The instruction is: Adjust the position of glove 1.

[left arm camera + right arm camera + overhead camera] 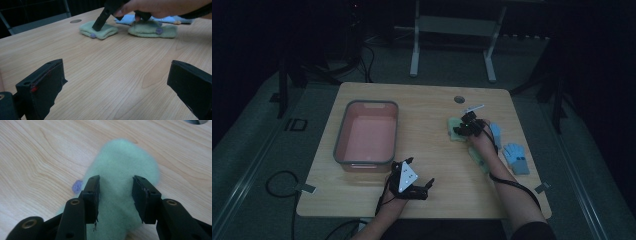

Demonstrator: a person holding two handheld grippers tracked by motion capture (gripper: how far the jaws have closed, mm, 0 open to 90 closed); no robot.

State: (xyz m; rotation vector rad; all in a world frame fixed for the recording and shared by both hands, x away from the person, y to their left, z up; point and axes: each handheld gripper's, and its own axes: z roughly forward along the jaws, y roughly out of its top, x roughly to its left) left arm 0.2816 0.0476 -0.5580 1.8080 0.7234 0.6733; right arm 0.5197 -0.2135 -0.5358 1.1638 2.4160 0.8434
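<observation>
Reaching down with our right gripper (pixel 115 195), we have its jaws part-spread and straddling a pale green fleece mitten (pixel 125 167), the pads not pressing on the fabric. No earlier moment is told here. In the right gripper view the mitten's long axis runs from 6 to 12 o'clock, its rounded end pointing to 12, with a small purple button (pixel 77 186) at its 9 o'clock edge. In the high view this mitten (pixel 454 123) lies on the wooden table (pixel 432 165) at 3 o'clock from the pink plastic bin with grey rim (pixel 365 133). We count two green mittens, the second green mitten (pixel 152 29) beside the first, and two light blue gloves (pixel 516 158). Our left gripper (pixel 115 82) hovers with jaws spread wide, empty, near the table's 6 o'clock edge.
</observation>
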